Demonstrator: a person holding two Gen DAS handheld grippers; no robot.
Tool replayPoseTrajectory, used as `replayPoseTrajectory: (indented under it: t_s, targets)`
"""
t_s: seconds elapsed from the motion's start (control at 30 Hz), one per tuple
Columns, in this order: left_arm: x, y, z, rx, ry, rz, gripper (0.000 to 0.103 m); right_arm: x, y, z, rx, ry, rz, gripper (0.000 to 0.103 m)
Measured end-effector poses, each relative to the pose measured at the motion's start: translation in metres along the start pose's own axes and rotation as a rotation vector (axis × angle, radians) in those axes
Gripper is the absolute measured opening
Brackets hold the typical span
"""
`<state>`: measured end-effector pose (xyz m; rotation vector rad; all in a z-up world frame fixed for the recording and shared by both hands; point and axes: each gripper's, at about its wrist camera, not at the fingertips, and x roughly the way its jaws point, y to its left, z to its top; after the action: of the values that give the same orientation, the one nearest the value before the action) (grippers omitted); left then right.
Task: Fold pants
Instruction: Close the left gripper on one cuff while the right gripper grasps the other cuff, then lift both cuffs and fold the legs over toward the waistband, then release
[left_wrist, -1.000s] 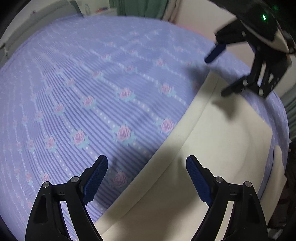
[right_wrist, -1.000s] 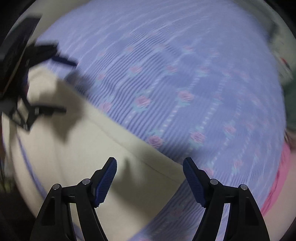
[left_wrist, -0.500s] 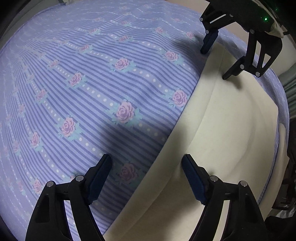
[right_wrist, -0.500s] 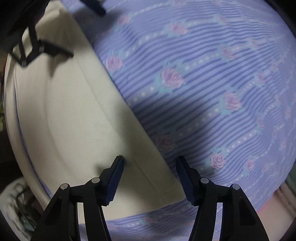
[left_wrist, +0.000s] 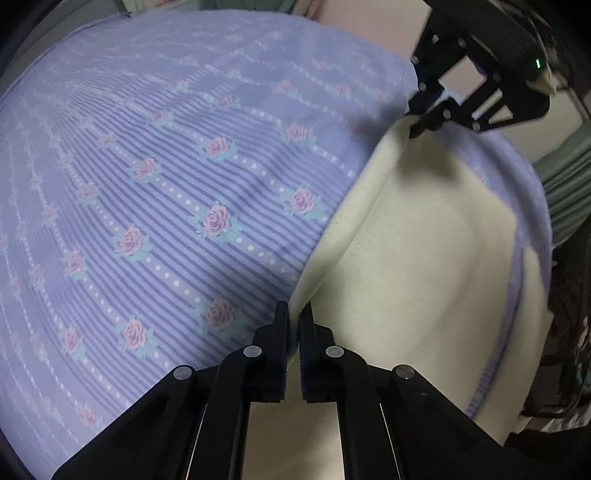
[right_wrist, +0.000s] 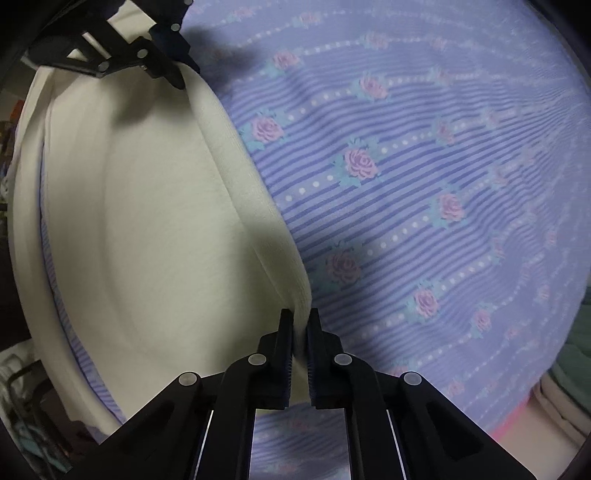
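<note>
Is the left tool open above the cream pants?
No, the left tool is shut on the edge of the cream pants, with the fabric pinched between its fingers.

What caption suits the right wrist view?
Both grippers, right gripper and left gripper, pinch the cream pants on a floral bedsheet.

A second ago both claws stood wide open above the bed (left_wrist: 155, 155), their pads clear of the cloth. Now the left claw (left_wrist: 293, 321) has shut on the long edge of the cream pants (left_wrist: 424, 266), a ridge of fabric pinched up between its pads. The right claw (right_wrist: 300, 325) has likewise come down and closed on the same edge farther along, near the bed's side, lifting a fold there. The edge that lay flat on the striped sheet now rises into a raised crease running between the two claws.
</note>
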<state>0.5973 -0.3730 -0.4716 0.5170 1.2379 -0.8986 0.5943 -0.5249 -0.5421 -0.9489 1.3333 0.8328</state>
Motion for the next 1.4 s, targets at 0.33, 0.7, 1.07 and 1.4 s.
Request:
replayPoseTrajectory:
  t_s: [0.33, 0.7, 1.07, 1.4]
  targets:
    - [-0.081, -0.071, -0.03, 0.046, -0.098, 0.039, 0.007, -0.07, 0.062, -0.023, -0.001, -0.136, -0.25, 0.006]
    - [-0.13, -0.159, -0.098, 0.004, -0.165, 0.054, 0.007, -0.138, 0.173, -0.066, 0.046, -0.236, -0.368, 0.006]
    - [-0.129, -0.254, -0.165, 0.054, -0.127, -0.019, 0.007, -0.142, 0.286, -0.119, 0.142, -0.24, -0.342, 0.006]
    - [-0.102, -0.313, -0.198, 0.098, -0.078, -0.105, 0.007, -0.107, 0.358, -0.169, 0.257, -0.194, -0.276, 0.006]
